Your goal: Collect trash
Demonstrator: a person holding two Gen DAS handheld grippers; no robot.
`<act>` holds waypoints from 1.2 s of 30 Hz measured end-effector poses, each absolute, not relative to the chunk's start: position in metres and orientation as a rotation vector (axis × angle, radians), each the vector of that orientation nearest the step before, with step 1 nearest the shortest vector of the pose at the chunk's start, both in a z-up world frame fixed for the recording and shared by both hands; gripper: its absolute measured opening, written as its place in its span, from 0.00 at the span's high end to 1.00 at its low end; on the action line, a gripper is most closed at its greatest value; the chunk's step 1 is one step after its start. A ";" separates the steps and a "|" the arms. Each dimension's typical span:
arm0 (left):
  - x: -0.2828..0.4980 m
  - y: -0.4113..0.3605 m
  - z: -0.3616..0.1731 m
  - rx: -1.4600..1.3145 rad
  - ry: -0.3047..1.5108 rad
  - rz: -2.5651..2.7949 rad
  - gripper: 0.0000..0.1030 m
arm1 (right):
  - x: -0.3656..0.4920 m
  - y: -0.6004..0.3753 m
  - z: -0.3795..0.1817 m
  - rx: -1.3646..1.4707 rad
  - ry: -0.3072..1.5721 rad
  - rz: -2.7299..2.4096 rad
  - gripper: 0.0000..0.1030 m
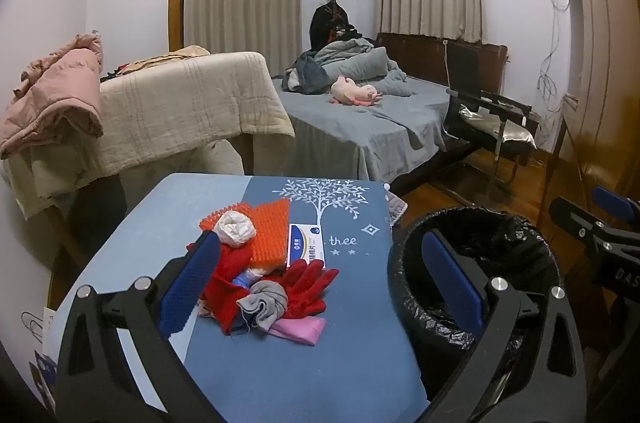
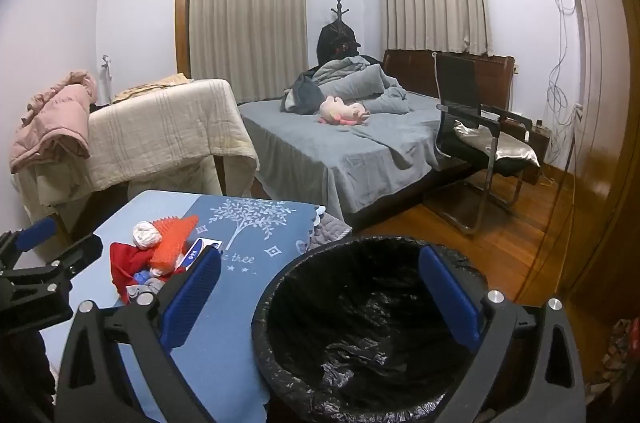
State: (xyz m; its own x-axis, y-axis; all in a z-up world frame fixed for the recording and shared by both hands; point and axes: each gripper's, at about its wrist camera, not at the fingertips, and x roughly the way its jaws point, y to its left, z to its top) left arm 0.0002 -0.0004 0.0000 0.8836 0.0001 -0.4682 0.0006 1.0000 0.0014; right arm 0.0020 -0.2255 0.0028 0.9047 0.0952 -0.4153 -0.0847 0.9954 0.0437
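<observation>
A pile of items lies on the blue table (image 1: 304,363): a crumpled white tissue (image 1: 234,227), an orange spiky mat (image 1: 269,237), a white-and-blue box (image 1: 306,247), red gloves (image 1: 306,287), a grey sock (image 1: 264,303) and a pink piece (image 1: 298,330). A bin lined with a black bag (image 1: 476,243) stands right of the table. My left gripper (image 1: 320,287) is open and empty over the pile. My right gripper (image 2: 320,295) is open and empty above the bin (image 2: 360,303). The pile also shows in the right wrist view (image 2: 156,255).
A beige-covered piece of furniture (image 1: 180,103) with a pink jacket (image 1: 56,95) stands behind the table. A bed (image 1: 360,119) with grey bedding and a pink plush toy (image 1: 354,91) is beyond. A black chair (image 1: 484,119) stands on the wooden floor at right.
</observation>
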 end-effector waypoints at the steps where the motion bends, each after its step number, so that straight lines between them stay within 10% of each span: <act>1: 0.000 -0.001 0.000 0.001 0.487 -0.002 0.05 | 0.002 -0.225 0.003 0.025 0.427 0.093 0.06; 36: -0.002 -0.002 0.007 0.001 0.470 -0.002 0.05 | 0.002 -0.222 0.004 0.030 0.428 0.095 0.06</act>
State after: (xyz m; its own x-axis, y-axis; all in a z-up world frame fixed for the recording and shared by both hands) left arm -0.0024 -0.0018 0.0073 0.8916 -0.0020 -0.4528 0.0025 1.0000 0.0004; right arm 0.0016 -0.2219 0.0036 0.9053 0.0982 -0.4133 -0.0855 0.9951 0.0493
